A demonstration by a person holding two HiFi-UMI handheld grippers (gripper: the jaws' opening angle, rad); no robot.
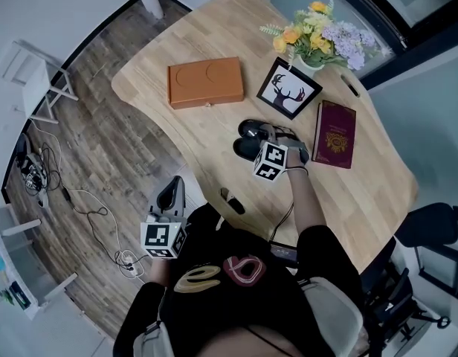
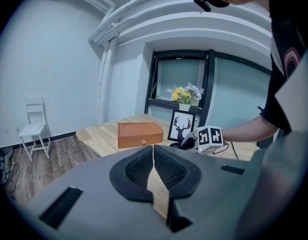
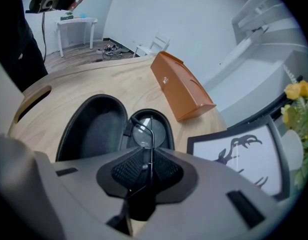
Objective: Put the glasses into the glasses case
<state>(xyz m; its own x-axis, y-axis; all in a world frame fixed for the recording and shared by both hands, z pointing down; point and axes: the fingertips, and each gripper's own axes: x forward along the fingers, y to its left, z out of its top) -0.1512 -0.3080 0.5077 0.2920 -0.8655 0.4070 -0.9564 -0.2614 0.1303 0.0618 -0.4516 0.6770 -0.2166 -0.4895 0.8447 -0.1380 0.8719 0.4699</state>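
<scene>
A black glasses case (image 1: 247,149) lies open on the wooden table (image 1: 214,43), its two hollow halves side by side (image 3: 94,129). My right gripper (image 1: 275,135) hangs just above it, pointing steeply down. Its jaws (image 3: 150,156) are shut on thin wire-framed glasses (image 3: 141,137), and one lens hangs over the case's right half. My left gripper (image 1: 172,196) is held off the table's near edge, by the person's body, with its jaws (image 2: 153,156) together and nothing between them. From there the case (image 2: 186,143) shows small beside the right gripper's marker cube (image 2: 210,136).
An orange box (image 1: 205,82) lies behind and left of the case. A framed deer picture (image 1: 288,88) stands just behind it, a maroon book (image 1: 334,134) lies to its right, and a flower vase (image 1: 318,39) stands at the back. A dark slot (image 1: 233,201) is near the table's front edge.
</scene>
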